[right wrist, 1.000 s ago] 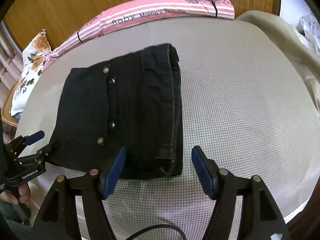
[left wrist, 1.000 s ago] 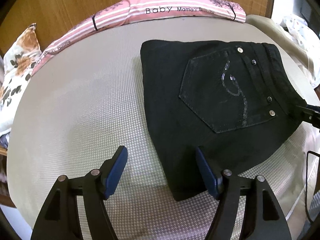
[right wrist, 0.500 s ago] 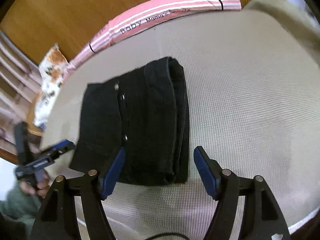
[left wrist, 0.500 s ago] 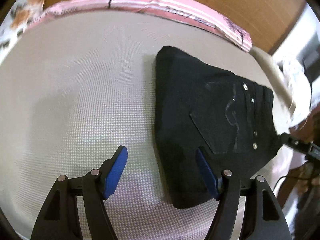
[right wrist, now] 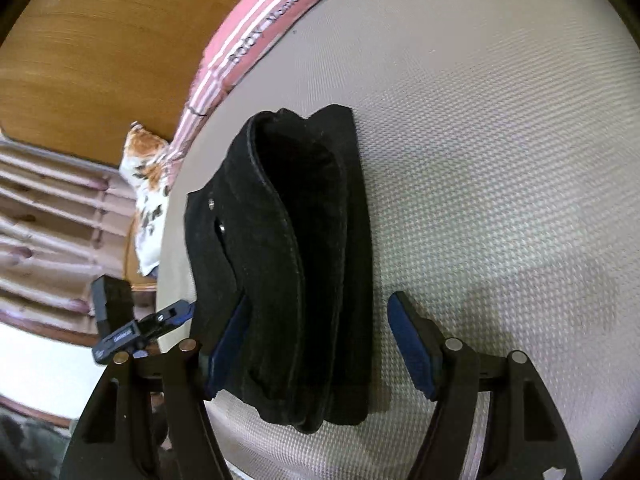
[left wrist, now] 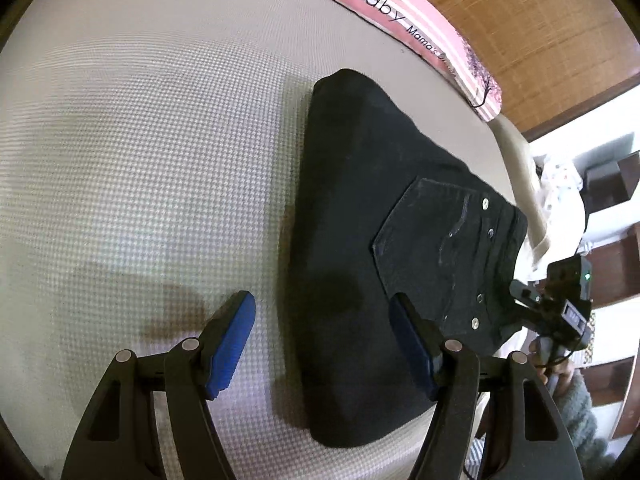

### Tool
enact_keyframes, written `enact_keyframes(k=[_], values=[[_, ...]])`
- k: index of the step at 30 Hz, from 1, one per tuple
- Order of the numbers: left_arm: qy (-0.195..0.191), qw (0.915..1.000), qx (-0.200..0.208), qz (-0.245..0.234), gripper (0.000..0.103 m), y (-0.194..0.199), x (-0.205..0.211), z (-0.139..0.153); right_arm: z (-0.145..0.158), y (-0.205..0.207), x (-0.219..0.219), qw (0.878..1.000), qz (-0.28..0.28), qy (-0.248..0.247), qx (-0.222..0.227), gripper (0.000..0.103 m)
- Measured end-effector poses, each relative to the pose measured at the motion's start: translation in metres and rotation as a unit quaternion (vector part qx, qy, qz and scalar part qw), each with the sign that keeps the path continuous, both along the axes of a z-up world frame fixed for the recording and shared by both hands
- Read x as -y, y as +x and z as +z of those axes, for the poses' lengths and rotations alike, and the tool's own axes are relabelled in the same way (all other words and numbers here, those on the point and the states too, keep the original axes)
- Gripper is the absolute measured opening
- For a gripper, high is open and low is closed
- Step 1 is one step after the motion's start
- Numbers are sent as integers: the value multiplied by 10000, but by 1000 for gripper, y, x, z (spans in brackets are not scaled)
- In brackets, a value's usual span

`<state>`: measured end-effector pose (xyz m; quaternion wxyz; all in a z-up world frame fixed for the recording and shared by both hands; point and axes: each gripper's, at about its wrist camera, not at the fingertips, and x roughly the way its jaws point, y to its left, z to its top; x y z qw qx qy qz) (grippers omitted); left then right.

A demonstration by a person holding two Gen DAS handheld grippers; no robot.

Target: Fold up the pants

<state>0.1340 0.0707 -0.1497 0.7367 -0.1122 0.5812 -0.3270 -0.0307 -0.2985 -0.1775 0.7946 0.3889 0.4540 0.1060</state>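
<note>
The black pants (left wrist: pixel 360 240) lie folded into a compact stack on the beige mattress (left wrist: pixel 140 140), back pocket with studs facing up. My left gripper (left wrist: pixel 322 340) is open, its jaws straddling the near left edge of the stack. In the right wrist view the pants (right wrist: pixel 296 264) show their thick waistband end, with layers stacked. My right gripper (right wrist: pixel 316 344) is open, its jaws on either side of that end; the left fingertip is partly hidden behind the cloth. Each gripper also shows in the other's view, the right one (left wrist: pixel 556 308) and the left one (right wrist: pixel 140 332).
A pink striped pillow (left wrist: pixel 420 28) lies along the wooden headboard (left wrist: pixel 540 20). A floral cushion (right wrist: pixel 148 184) sits at the bed's corner. Beige bedding (left wrist: pixel 520 168) hangs at the right side, with shelves (left wrist: pixel 612 240) beyond. The mattress edge is close below both grippers.
Both grippers have swung outward and lower at opposite ends of the folded pants. The pants have stayed in place, and both grippers stay open.
</note>
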Motion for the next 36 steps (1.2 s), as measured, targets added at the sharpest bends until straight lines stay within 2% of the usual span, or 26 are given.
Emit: enact_keyframes(k=[3, 9, 15, 16, 17, 20, 23, 25, 28, 32, 36], values=[[-55, 10000, 6, -56, 69, 6, 6, -1, -3, 7, 3, 9997, 97, 194, 99, 65], [-164, 9993, 279, -211, 69, 15, 21, -1, -8, 27, 4, 9979, 282, 512, 296, 63], [-108, 9978, 490, -437, 69, 16, 37, -1, -7, 40, -5, 9970, 478, 488, 356, 61], [-98, 9976, 507, -458, 66, 15, 38, -1, -7, 38, -5, 9971, 462, 483, 372, 60], [-70, 9977, 518, -437, 59, 15, 38, -2, -8, 38, -5, 9972, 439, 487, 371, 59], [-18, 9983, 497, -293, 43, 17, 32, -3, -12, 34, -3, 9975, 287, 559, 335, 49], [-14, 9986, 478, -231, 37, 17, 33, -1, -13, 34, -3, 9978, 146, 571, 314, 41], [303, 9959, 785, -324, 31, 8, 41, 7, -8, 34, -6, 9982, 50, 504, 323, 36], [538, 9909, 1151, -435, 21, -1, 50, 17, 1, 31, -12, 9988, -120, 350, 321, 30], [553, 9901, 1232, -379, 16, -3, 50, 23, 10, 29, -18, 9986, -369, 308, 234, 28], [493, 9893, 1322, -371, 14, -5, 46, 32, 27, 33, -29, 9989, -405, 41, 226, 26]])
